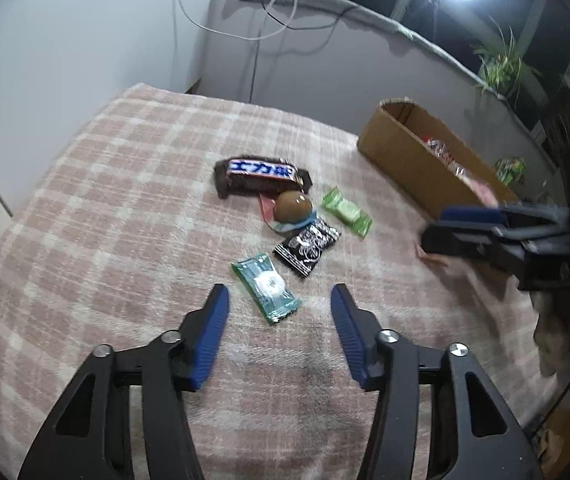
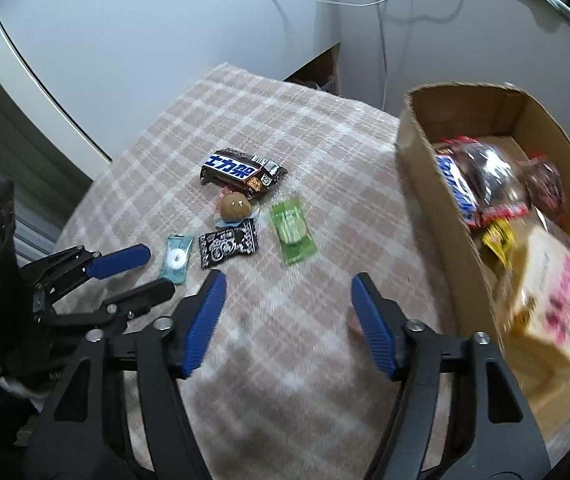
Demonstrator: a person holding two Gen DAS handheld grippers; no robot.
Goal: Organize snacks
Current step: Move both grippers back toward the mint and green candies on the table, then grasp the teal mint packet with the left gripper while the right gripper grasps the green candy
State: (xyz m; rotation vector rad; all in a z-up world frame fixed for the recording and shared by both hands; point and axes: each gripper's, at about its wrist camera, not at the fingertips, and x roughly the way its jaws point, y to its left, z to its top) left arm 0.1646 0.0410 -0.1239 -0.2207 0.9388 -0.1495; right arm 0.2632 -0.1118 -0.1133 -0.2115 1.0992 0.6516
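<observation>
5 snacks (image 1: 285,216) on checked cloth (image 1: 125,184), cardboard box (image 2: 421,184) beside, left gripper (image 1: 280,300) and right gripper (image 2: 289,292) both apart, empty

glossy plastic snack wrappers (image 1: 268,286) on soft cloth (image 1: 105,200), matt cardboard box (image 2: 425,184).

On the pink-and-white checked blanket (image 1: 105,208) in front of me, five snacks lie in a loose cluster. Farthest from me is the long brown chocolate bar with a blue-and-white label (image 1: 261,178); just before it sits the round brown ball-shaped sweet (image 1: 293,206), resting on a small wrapper. To its right lies the light green flat packet (image 1: 347,212), and just before the ball the black-and-white patterned sachet (image 1: 308,246). Nearest me and leftmost is the teal clear-wrapped mint (image 1: 267,286), ahead of my left gripper (image 1: 280,300). To the right of the cluster stands the open brown cardboard box (image 2: 425,184), with more packets inside, beside my right gripper (image 2: 289,292).
</observation>
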